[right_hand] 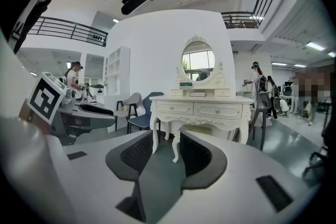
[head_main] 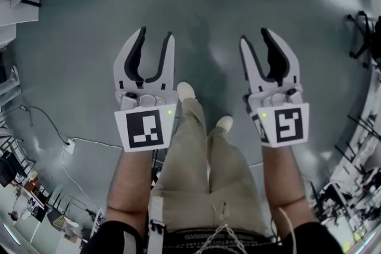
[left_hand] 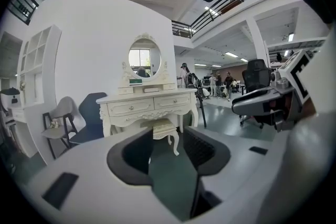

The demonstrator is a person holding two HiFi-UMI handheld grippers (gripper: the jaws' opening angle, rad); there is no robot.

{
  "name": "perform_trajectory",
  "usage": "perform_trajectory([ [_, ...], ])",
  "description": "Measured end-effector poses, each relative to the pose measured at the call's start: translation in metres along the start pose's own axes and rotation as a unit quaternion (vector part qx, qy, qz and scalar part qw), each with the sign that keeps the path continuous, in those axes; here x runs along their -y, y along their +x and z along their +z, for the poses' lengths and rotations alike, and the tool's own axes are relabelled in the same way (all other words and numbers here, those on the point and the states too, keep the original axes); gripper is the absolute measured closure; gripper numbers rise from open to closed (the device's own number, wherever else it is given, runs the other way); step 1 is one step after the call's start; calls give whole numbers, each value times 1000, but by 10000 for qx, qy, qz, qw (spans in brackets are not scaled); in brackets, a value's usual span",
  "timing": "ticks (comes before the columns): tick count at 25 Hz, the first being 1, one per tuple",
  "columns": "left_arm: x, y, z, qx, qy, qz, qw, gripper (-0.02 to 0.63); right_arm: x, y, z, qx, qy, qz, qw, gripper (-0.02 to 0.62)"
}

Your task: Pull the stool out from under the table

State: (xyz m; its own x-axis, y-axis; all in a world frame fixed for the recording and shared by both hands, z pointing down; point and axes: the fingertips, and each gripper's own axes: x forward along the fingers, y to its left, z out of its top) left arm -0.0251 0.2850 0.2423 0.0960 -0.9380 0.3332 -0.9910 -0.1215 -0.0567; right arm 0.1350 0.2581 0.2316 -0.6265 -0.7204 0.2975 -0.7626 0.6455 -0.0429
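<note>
A cream dressing table (left_hand: 149,105) (right_hand: 202,109) with an oval mirror (left_hand: 144,59) stands against a white wall, some way ahead of me. The matching cream stool (left_hand: 164,127) is tucked under it; in the right gripper view only one curved stool leg (right_hand: 175,147) shows clearly between the jaws. My left gripper (head_main: 156,35) (left_hand: 168,134) is open and holds nothing. Beside it, my right gripper (head_main: 256,38) (right_hand: 166,136) is also open and empty. Both hang side by side over the grey-green floor, pointing at the table and well short of it.
A grey chair (left_hand: 63,118) and a blue chair (left_hand: 92,113) stand left of the table, and a dark chair (right_hand: 260,118) stands at its right end. A cable and power strip (head_main: 69,144) lie on the floor at left. People stand in the far background.
</note>
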Motion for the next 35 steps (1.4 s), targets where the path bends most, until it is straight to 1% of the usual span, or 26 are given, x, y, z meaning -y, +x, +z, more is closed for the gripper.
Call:
perform_trajectory([
  [4, -20, 10, 0, -91, 102, -36, 9999, 440, 8, 16, 2, -42, -311, -121, 9994, 456],
  [6, -32, 15, 1, -75, 152, -35, 9999, 440, 7, 26, 5, -30, -316, -158, 9994, 456],
  [12, -55, 17, 3, -35, 75, 50, 10000, 440, 1, 34, 22, 20, -260, -229, 9994, 456],
  [17, -51, 22, 3, -21, -15, 100, 9999, 440, 6, 32, 26, 25, -353, -219, 9991, 456],
  [21, -46, 29, -7, -147, 113, 127, 9997, 440, 14, 39, 11, -2, -230, -192, 9995, 455],
  [24, -45, 37, -8, -186, 79, 143, 9997, 440, 20, 51, 0, -84, -137, -133, 9998, 453],
  [29, -52, 57, 12, -185, 101, 220, 9995, 440, 33, 68, 7, -65, -80, -27, 9999, 451],
  [33, -60, 85, 28, -89, -71, 339, 9994, 440, 48, 84, 15, -67, -189, 70, 9998, 451],
  [35, -54, 97, 30, -84, -77, 338, 9994, 440, 56, 91, 17, -99, -94, 110, 9998, 451],
])
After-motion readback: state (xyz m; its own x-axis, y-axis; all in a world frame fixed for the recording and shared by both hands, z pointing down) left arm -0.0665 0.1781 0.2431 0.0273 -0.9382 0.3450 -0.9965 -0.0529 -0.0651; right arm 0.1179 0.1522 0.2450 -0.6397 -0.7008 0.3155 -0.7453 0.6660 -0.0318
